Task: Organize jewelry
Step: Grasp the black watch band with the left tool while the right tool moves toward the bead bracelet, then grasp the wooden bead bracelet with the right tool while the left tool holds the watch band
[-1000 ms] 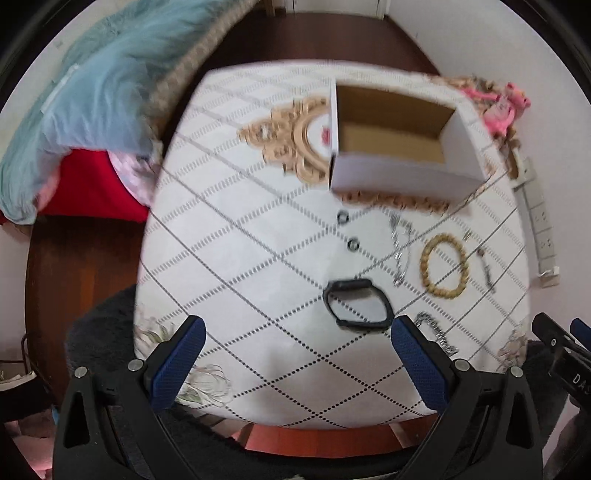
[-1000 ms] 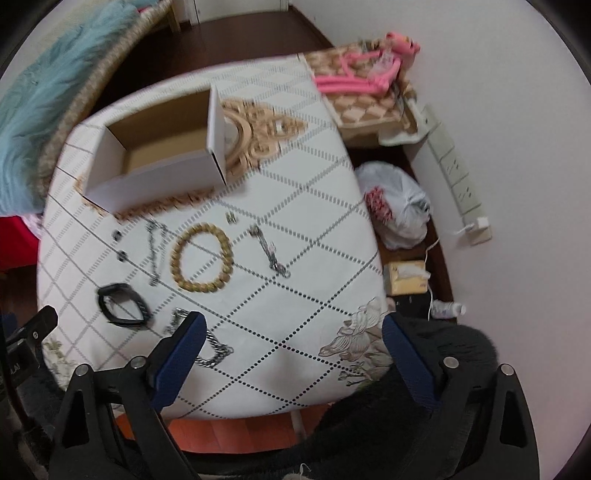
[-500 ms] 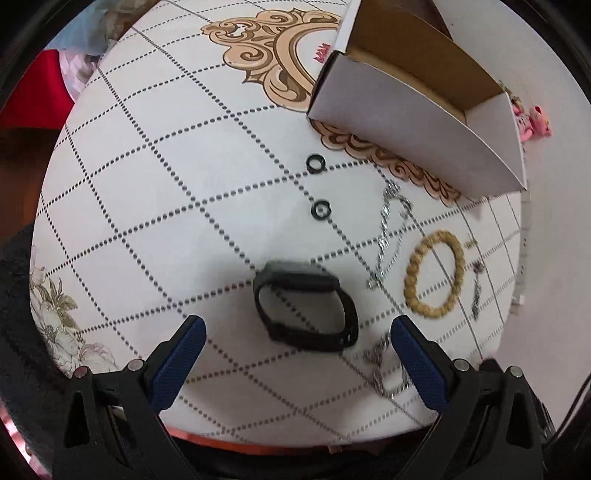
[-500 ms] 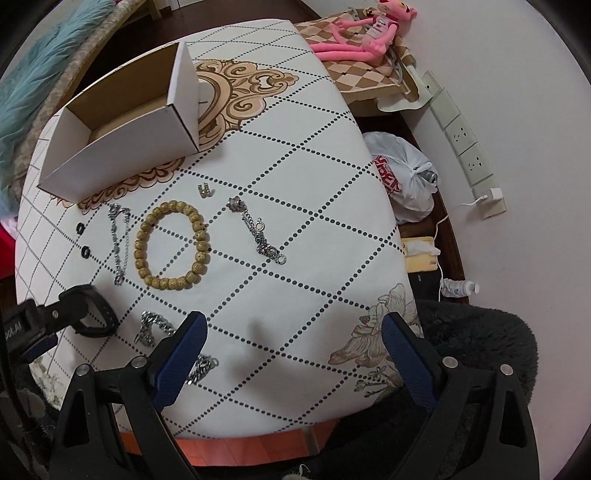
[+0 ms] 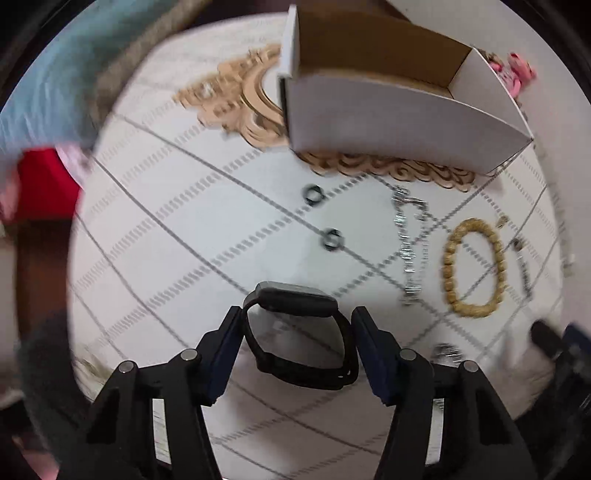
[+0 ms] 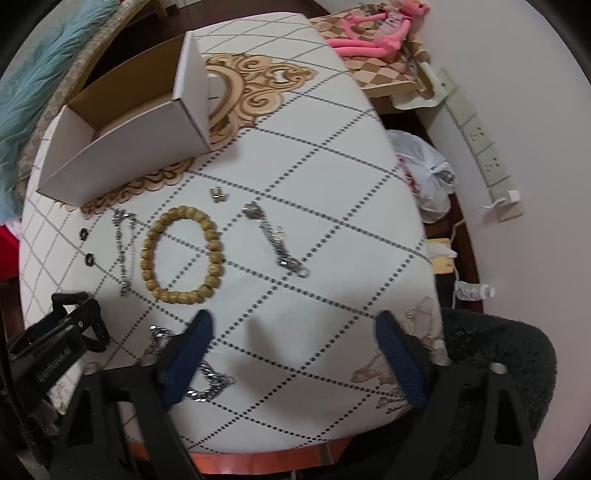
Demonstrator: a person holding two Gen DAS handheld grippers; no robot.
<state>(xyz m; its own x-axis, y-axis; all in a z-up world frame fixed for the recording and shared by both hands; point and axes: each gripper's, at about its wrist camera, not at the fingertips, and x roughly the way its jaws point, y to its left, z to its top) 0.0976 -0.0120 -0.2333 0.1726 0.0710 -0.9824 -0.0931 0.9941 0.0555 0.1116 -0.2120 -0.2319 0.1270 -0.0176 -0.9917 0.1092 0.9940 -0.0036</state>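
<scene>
My left gripper [image 5: 297,323] is shut on a black smartwatch band [image 5: 301,338], its blue pads against the strap's two sides, over the near table. Beyond it lie two small black rings [image 5: 314,194], a thin silver chain [image 5: 408,243], a wooden bead bracelet [image 5: 471,267] and an open white cardboard box [image 5: 399,114]. My right gripper [image 6: 293,326] is open and empty above the table's near edge. In the right wrist view I see the bead bracelet [image 6: 183,254], a silver bracelet [image 6: 277,242], a small clasp [image 6: 218,194], a chunky chain [image 6: 207,384] by the left finger, and the box [image 6: 125,147].
The white table [image 6: 332,177] has a diamond pattern and gold ornament. A blue blanket [image 5: 55,74] lies far left. A pink plush toy [image 6: 373,26], a plastic bag [image 6: 424,173] and a wall power strip [image 6: 484,147] are on the right.
My left gripper moved in and closed on the black watch band, which lay free on the table before. My right gripper moved closer over the table, still open.
</scene>
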